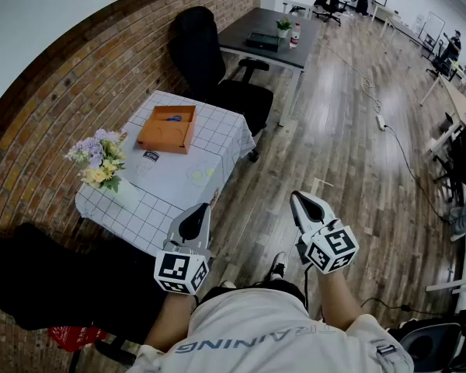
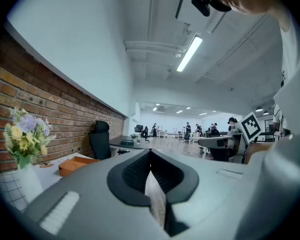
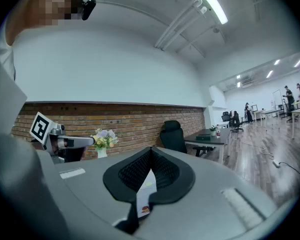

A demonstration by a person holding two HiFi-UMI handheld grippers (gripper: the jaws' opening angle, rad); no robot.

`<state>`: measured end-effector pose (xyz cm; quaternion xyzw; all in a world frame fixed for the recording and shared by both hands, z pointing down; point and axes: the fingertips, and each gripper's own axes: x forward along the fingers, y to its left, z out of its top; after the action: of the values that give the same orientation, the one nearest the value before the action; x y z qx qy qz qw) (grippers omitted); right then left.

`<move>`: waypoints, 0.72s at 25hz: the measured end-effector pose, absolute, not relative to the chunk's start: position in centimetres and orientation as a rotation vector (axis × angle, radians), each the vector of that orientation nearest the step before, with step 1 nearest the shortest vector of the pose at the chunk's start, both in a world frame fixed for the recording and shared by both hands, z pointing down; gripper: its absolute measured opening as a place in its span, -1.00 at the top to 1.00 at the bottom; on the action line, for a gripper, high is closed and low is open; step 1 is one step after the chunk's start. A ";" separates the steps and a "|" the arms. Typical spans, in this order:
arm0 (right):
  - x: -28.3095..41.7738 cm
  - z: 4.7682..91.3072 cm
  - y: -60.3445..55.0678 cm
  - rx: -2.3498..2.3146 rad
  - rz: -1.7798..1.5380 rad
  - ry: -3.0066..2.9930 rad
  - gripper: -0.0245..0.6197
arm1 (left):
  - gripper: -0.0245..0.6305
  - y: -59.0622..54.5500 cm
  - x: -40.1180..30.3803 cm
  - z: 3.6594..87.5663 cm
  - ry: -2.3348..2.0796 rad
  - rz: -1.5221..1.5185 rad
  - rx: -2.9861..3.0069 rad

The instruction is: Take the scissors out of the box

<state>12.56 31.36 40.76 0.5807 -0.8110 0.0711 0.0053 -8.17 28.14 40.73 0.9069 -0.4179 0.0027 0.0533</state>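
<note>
An open orange box (image 1: 167,130) lies at the far end of the small table with a white checked cloth (image 1: 147,208). Inside it I make out blue scissor handles (image 1: 173,118). In the left gripper view the box (image 2: 75,165) shows low at the left. My left gripper (image 1: 204,207) is shut and empty, held level over the table's near right corner, well short of the box. My right gripper (image 1: 296,196) is shut and empty too, over the wooden floor to the right of the table. Each gripper's own view shows its jaws closed: left (image 2: 150,151), right (image 3: 151,149).
A vase of flowers (image 1: 101,160) stands at the table's left edge, with a small dark card (image 1: 151,156) and a pale yellow item (image 1: 200,176) on the cloth. A black office chair (image 1: 210,61) and a dark desk (image 1: 268,37) stand beyond the table. A brick wall runs along the left.
</note>
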 end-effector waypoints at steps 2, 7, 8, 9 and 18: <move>12.6 40.9 31.3 1.817 0.227 -2.539 0.89 | 0.93 28.1 -8.0 40.8 -1.262 0.012 2.759; 12.5 41.1 31.0 1.808 0.230 -2.536 0.89 | 0.93 27.9 -8.2 41.0 -1.263 0.018 2.752; 12.4 41.1 30.9 1.806 0.230 -2.536 0.89 | 0.93 27.8 -8.3 41.0 -1.263 0.018 2.749; 12.3 41.1 30.8 1.805 0.230 -2.536 0.89 | 0.93 27.8 -8.3 41.1 -1.263 0.018 2.746; 12.2 41.3 29.4 1.806 0.238 -2.542 0.88 | 0.93 26.7 -8.6 42.0 -1.254 0.015 2.725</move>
<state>12.24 29.37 41.32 0.5774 -0.8129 0.0760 0.0071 -8.57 26.74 41.95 0.9061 -0.4170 0.0048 0.0710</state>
